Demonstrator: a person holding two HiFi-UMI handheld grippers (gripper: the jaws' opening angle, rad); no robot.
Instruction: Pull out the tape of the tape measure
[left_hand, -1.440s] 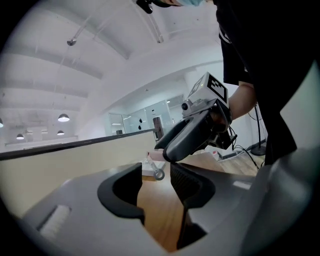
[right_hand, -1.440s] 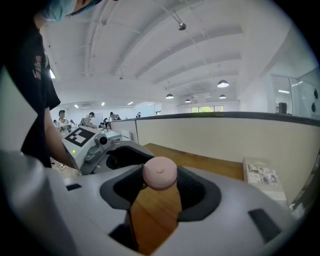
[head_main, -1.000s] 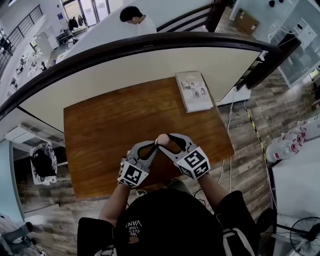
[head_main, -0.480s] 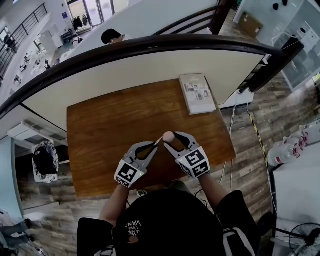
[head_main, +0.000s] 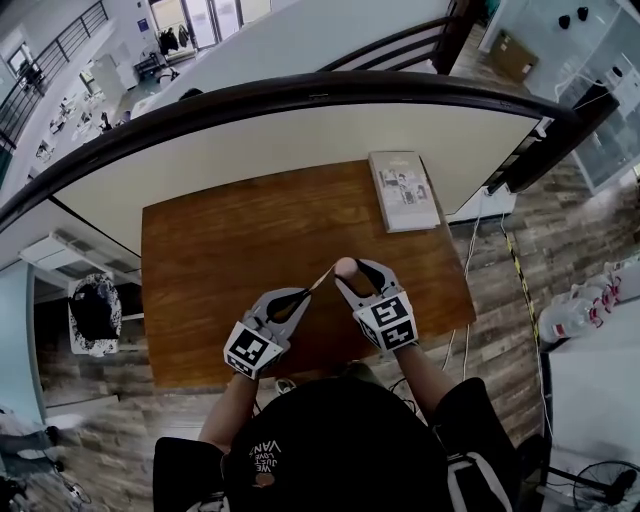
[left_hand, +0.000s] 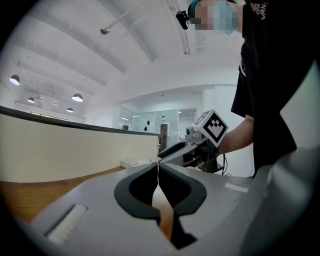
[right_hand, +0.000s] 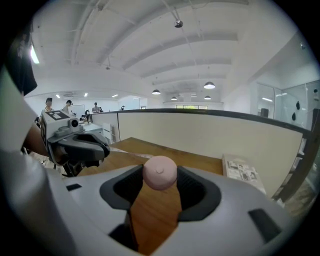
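Tape measure (head_main: 344, 267) (right_hand: 160, 172), a smooth, round pink case, sits clamped between the 2 grey jaws of the right gripper (head_main: 349, 271) (right_hand: 160, 177) above the glossy wooden table (head_main: 225, 250). Its thin flat tape (head_main: 320, 281) runs taut to the left gripper (head_main: 303, 293) (left_hand: 158, 165), whose jaws, just closing, pinch its end.

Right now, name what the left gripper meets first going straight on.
Probably the pink tape measure in the right gripper: the left gripper, shut on the tape, points along it toward that case.
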